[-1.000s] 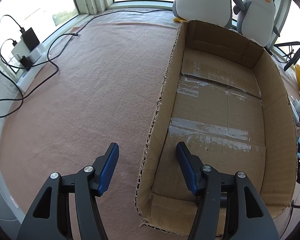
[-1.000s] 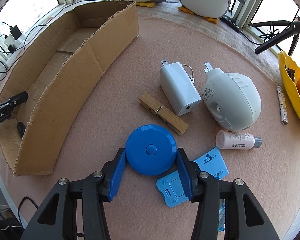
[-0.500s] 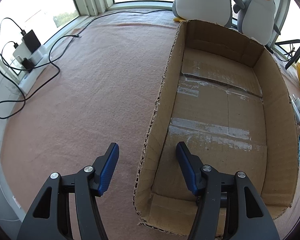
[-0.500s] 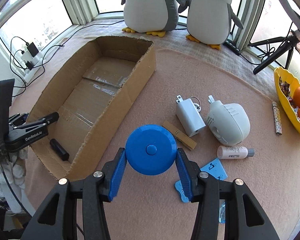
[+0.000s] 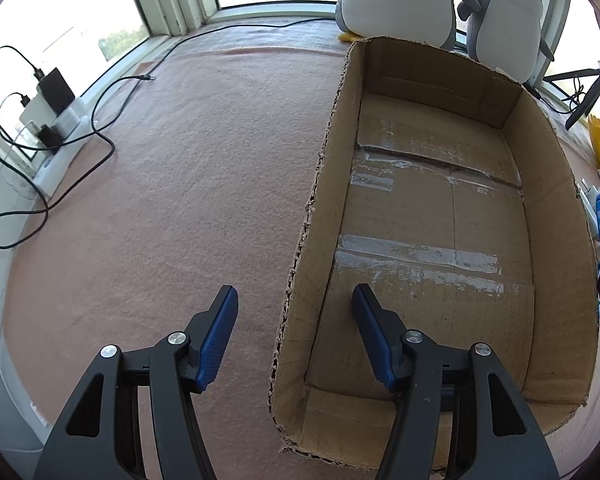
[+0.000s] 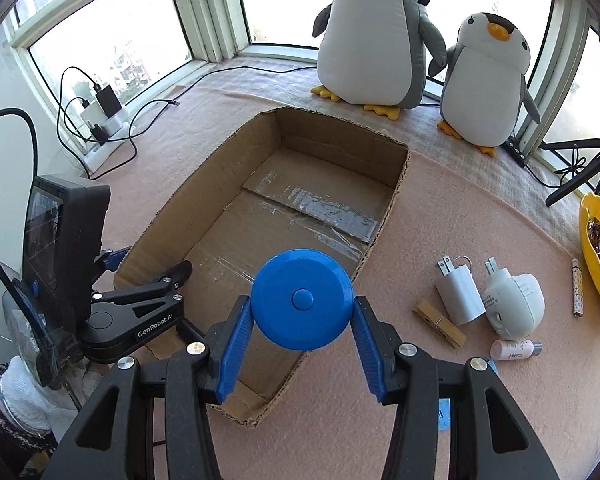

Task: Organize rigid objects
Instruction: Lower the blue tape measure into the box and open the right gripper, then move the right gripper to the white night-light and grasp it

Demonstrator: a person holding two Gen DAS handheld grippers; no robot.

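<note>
Over cardboard box (image 6: 204,216), my right gripper (image 6: 302,320) clamping blue tape measure (image 6: 302,298) for drop; left gripper (image 5: 296,312) straddling box wall, spread wide, steadying.

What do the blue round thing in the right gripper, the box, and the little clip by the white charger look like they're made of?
Blue disc: probably moulded plastic, smooth with a soft sheen, with a centre button.
Box: corrugated cardboard, matte brown, with ragged torn rims and glossy clear tape on the floor.
Clip: looks like unfinished wood, pale tan, apparently with a small metal spring at mid-length.
</note>
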